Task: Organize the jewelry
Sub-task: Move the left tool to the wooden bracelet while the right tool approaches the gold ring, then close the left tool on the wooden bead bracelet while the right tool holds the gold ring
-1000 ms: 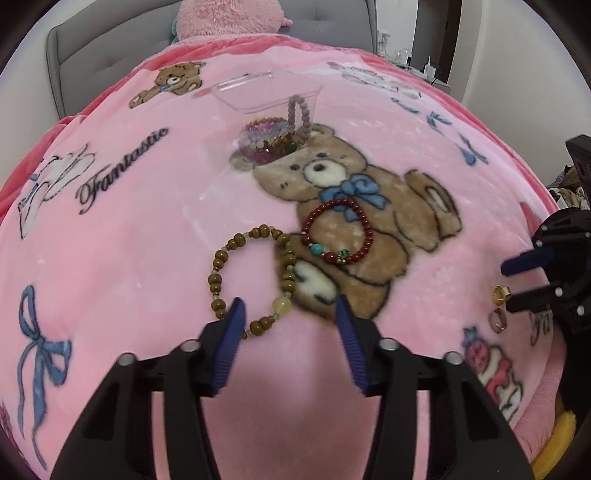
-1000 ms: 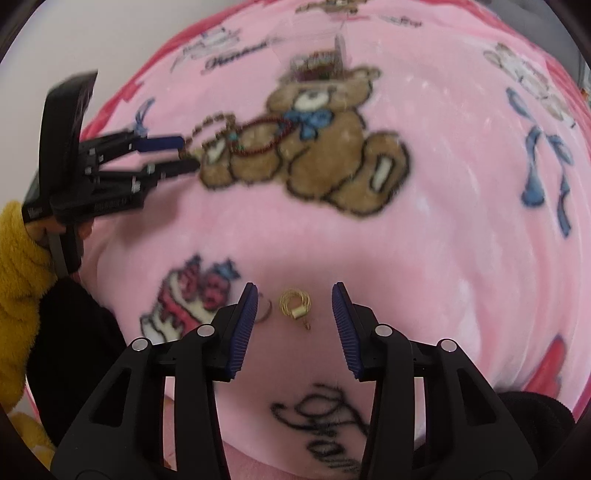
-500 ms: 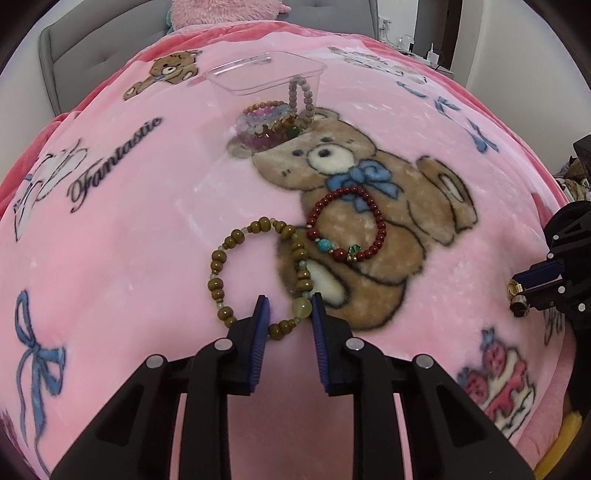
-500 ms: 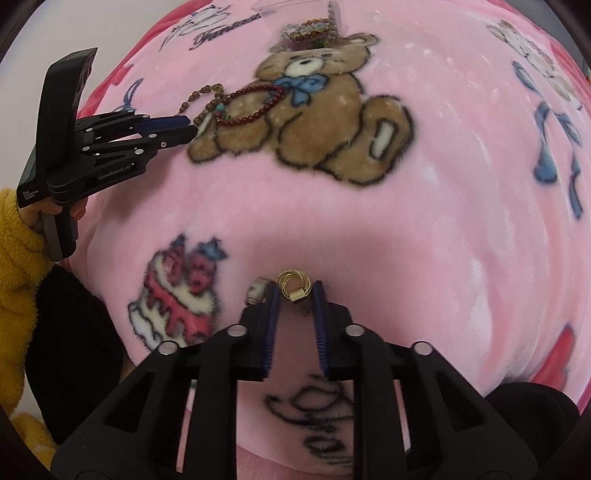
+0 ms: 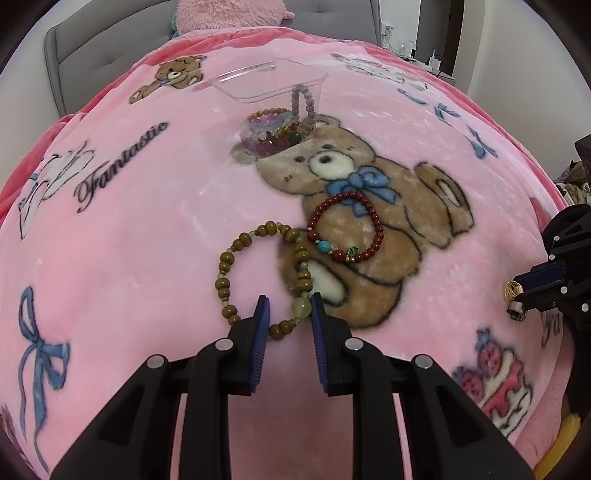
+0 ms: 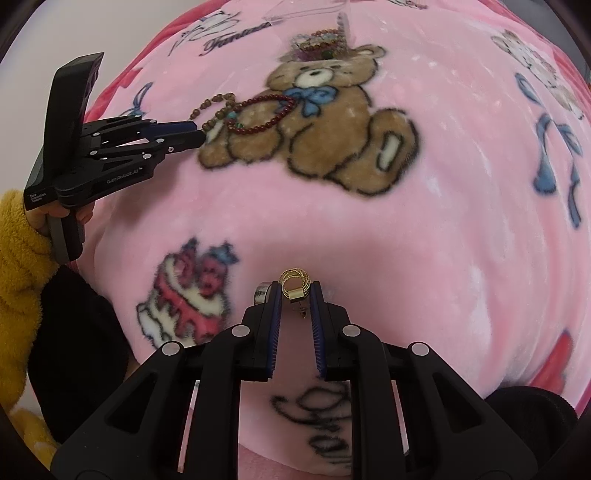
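Note:
My left gripper (image 5: 289, 304) is shut on the near part of a brown wooden bead bracelet (image 5: 226, 265), around its pale green bead (image 5: 301, 308), on the pink blanket. A dark red bead bracelet (image 5: 376, 236) lies just beyond, touching it. A clear plastic box (image 5: 271, 79) farther back holds several bracelets (image 5: 271, 127). My right gripper (image 6: 294, 290) is shut on a gold ring (image 6: 294, 282); a silver ring (image 6: 261, 291) sits just left of its left finger. The right gripper also shows in the left wrist view (image 5: 524, 295), and the left gripper in the right wrist view (image 6: 195, 133).
The pink blanket (image 5: 129, 240) with teddy bear prints covers a bed. A grey headboard (image 5: 85, 48) and a pink plush toy (image 5: 229, 13) stand behind. A nightstand with small items (image 5: 417, 51) is at the back right.
Both grippers have closed from wide open: the left onto the brown bead bracelet, the right onto the gold ring, which now stands upright between the fingers.

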A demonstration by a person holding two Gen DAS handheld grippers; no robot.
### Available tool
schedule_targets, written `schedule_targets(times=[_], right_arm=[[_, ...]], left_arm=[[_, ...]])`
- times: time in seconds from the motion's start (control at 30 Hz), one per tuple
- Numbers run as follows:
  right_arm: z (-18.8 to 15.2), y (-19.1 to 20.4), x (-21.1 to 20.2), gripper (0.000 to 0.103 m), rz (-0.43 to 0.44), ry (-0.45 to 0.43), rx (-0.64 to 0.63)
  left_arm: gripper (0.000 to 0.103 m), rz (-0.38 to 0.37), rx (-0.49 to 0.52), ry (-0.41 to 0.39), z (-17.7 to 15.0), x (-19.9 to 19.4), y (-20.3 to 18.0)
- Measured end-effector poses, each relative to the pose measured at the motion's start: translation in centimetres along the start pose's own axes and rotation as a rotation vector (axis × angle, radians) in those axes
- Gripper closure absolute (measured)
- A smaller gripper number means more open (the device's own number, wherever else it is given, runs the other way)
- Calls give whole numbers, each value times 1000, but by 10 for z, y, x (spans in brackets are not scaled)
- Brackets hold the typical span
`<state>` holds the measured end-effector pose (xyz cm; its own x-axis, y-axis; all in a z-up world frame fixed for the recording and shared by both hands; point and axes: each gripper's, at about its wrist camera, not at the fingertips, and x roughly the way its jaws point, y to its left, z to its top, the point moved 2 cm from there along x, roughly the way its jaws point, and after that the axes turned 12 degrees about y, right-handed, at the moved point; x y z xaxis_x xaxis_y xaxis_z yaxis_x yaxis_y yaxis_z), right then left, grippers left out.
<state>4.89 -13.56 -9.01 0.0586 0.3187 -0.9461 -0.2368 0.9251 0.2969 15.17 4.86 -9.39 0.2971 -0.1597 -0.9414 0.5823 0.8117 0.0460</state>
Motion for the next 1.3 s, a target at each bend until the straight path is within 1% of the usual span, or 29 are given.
schedule_targets(times=[0.07, 0.27, 0.33, 0.47, 0.53, 0.57, 0.63, 0.67, 0.7, 0.77, 0.8, 0.83, 0.93, 0.97, 1.07, 1.13, 1.2, 1.27, 1.3], right_arm=[[0, 1, -1, 88, 0, -1, -2], [-1, -1, -5, 88, 6, -15, 10], [-2, -2, -7, 88, 7, -23, 15], [-2, -3, -13, 88, 14, -38, 17], [-2, -4, -15, 88, 17, -48, 18], [-2, -3, -16, 88, 20, -53, 17], [-1, -4, -18, 88, 18, -63, 20], [-2, -4, -19, 88, 23, -64, 18], [-2, -4, -21, 88, 23, -70, 22], [-1, -6, -23, 88, 37, -75, 28], [0, -7, -24, 88, 48, -80, 36], [1, -8, -27, 88, 59, -87, 43], [5, -9, -32, 88, 63, -104, 48], [6, -9, -33, 88, 64, -108, 49], [10, -10, -37, 88, 81, -124, 59], [12, -11, -37, 88, 87, -127, 63], [13, -11, -37, 88, 88, -127, 67], [14, -11, -36, 88, 94, -127, 71], [14, -10, -36, 88, 93, -128, 71]], left_arm=[[88, -1, 1, -10, 0, -2, 0], [89, 1, -1, -30, 2, -7, 0], [92, 9, 0, -41, 2, -9, 0], [92, 4, -1, -55, 3, -14, 1], [92, 2, -3, -53, 3, -14, 2], [92, -13, -6, -40, 3, -13, 2], [92, -4, -23, -26, 1, -9, 5], [92, -21, -31, -18, -1, -8, 7], [90, -31, -37, -13, -2, -7, 8], [71, -29, -69, -7, -5, -5, 13], [60, -26, -79, -6, -6, -4, 14], [59, -35, -85, -7, -7, -3, 15], [59, -40, -102, 3, -4, 0, 18], [59, -29, -118, 7, -2, 2, 20], [59, -28, -145, 0, 0, 3, 25], [66, -22, -138, 12, 1, 6, 25], [68, -19, -123, 30, 2, 10, 22], [73, -12, -106, 36, 2, 13, 18], [78, -13, -106, 39, 3, 13, 18]])
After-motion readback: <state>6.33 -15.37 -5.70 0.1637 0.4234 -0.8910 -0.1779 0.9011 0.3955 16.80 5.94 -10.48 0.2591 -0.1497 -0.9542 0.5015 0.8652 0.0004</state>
